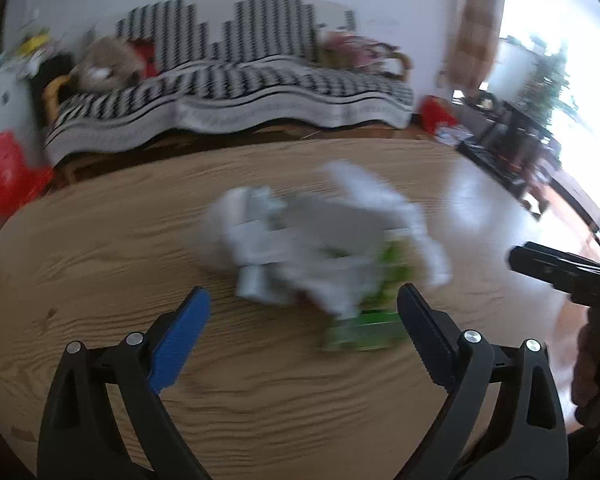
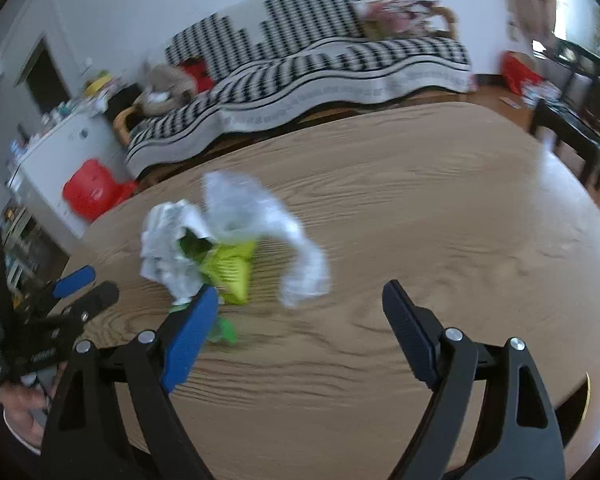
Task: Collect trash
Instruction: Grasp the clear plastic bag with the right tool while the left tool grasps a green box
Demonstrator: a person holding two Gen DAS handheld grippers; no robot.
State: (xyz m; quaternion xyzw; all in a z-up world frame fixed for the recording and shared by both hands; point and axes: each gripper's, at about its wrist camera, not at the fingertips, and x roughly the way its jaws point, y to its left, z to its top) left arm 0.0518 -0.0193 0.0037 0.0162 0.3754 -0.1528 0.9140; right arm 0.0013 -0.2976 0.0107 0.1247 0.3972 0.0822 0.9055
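Observation:
A heap of trash lies on the wooden table (image 1: 100, 240): a crumpled white plastic bag (image 1: 320, 248) with green wrappers (image 1: 364, 332) under its near side. My left gripper (image 1: 304, 300) stands open just short of the heap, nothing between its fingers. The right wrist view shows the same white bag (image 2: 236, 216) and a yellow-green wrapper (image 2: 232, 272) ahead and to the left. My right gripper (image 2: 300, 292) is open and empty, its blue finger close to the wrapper. The left gripper (image 2: 90, 288) shows at the left edge, the right gripper (image 1: 560, 272) at the right. Both views are blurred.
Behind the table stands a sofa (image 1: 240, 92) under a black-and-white cover, with a red stool (image 1: 4, 168) to its left. A dark low table (image 1: 512, 148) sits by the bright window at right. A hand (image 2: 20, 404) holds the left gripper.

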